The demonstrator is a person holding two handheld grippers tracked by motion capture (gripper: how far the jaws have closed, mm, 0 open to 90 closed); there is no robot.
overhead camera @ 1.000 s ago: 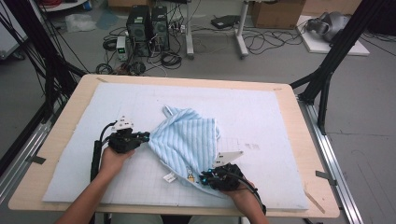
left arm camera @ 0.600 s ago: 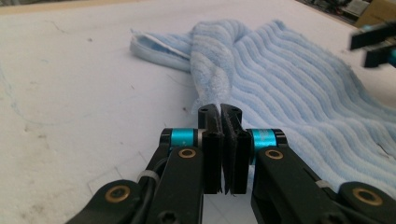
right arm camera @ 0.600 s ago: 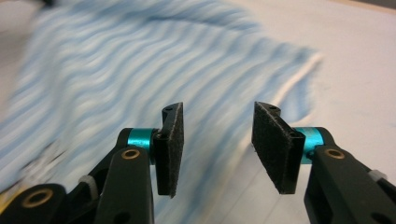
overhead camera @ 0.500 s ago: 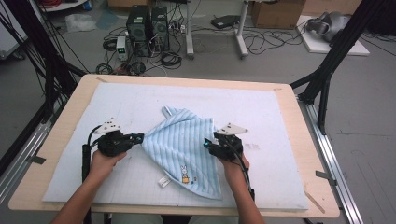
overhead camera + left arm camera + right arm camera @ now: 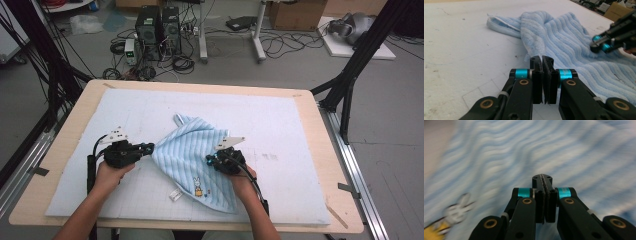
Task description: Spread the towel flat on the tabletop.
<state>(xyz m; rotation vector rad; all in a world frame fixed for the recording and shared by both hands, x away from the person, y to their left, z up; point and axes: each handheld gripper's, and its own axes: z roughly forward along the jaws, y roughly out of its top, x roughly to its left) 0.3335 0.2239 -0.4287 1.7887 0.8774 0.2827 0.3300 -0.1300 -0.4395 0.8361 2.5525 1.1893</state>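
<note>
Lying crumpled on the white mat (image 5: 280,125) at the table's near middle, the light-blue striped towel (image 5: 192,150) shows its rabbit picture (image 5: 198,187) on the near side. The left gripper (image 5: 149,147) reaches in from the left, jaws pressed together at the towel's left corner. The right gripper (image 5: 210,161) rests over the towel's right part, jaws together; whether cloth sits between them cannot be told.

Grey concrete floor (image 5: 300,65), 2 computer towers (image 5: 159,25) amid tangled cables (image 5: 175,62), cardboard boxes (image 5: 295,14), black frame struts (image 5: 357,60)
</note>
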